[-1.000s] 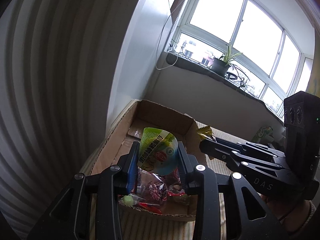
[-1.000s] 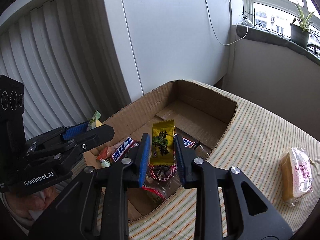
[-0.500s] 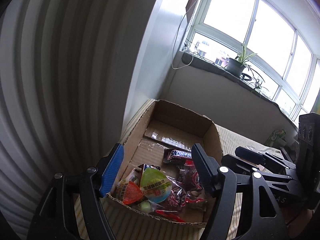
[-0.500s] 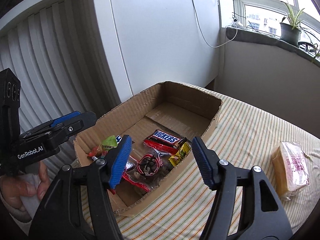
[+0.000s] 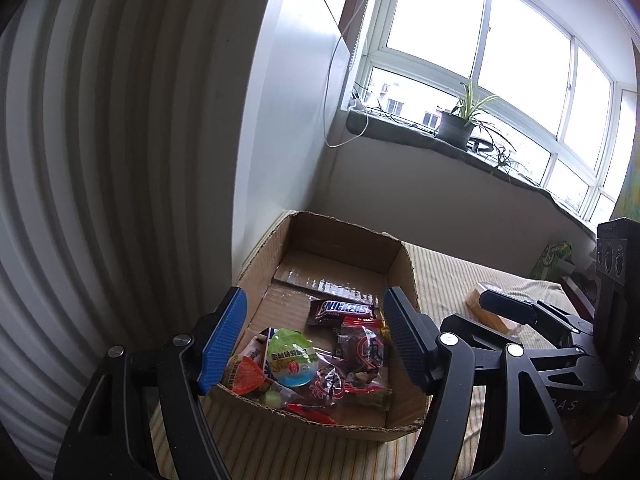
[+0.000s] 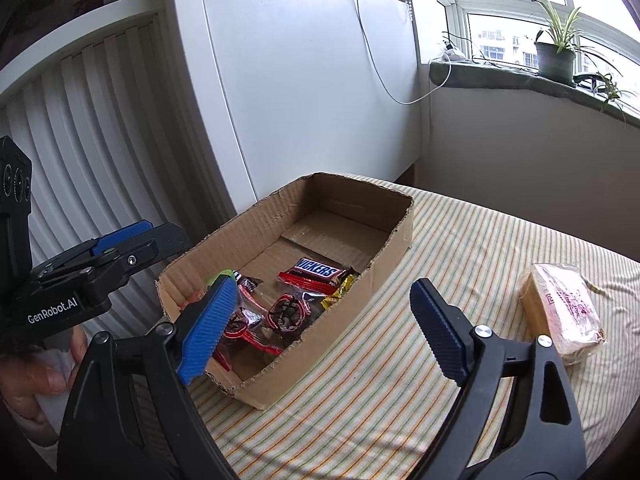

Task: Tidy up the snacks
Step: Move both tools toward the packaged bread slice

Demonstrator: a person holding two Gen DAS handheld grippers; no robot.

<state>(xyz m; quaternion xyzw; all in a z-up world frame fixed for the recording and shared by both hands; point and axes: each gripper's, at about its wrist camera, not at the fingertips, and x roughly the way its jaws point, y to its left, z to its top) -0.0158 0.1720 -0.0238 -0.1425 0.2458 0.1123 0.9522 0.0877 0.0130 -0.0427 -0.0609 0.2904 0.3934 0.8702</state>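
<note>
Tongs first: the left gripper (image 5: 316, 344) stands wide and empty at lower centre of its view, tilted down over the cardboard box (image 5: 348, 236). The right gripper (image 6: 324, 328) is opening, nothing between its jaws, angled down across the box's near corner. Snacks lie heaped in the box's near end: a Snickers bar (image 6: 316, 271), a green jelly cup (image 5: 292, 360). A wrapped cake (image 6: 564, 304) sits apart at right on the striped cloth (image 6: 460, 256). A hand (image 6: 28, 376) is cut off at lower left.

The box (image 6: 276, 216) is rough matt corrugated cardboard with torn edges. Snack wrappers (image 5: 362, 350) at its 6 o'clock end are glossy crinkled plastic film. The tablecloth (image 6: 460, 248) is matt striped woven cloth.
</note>
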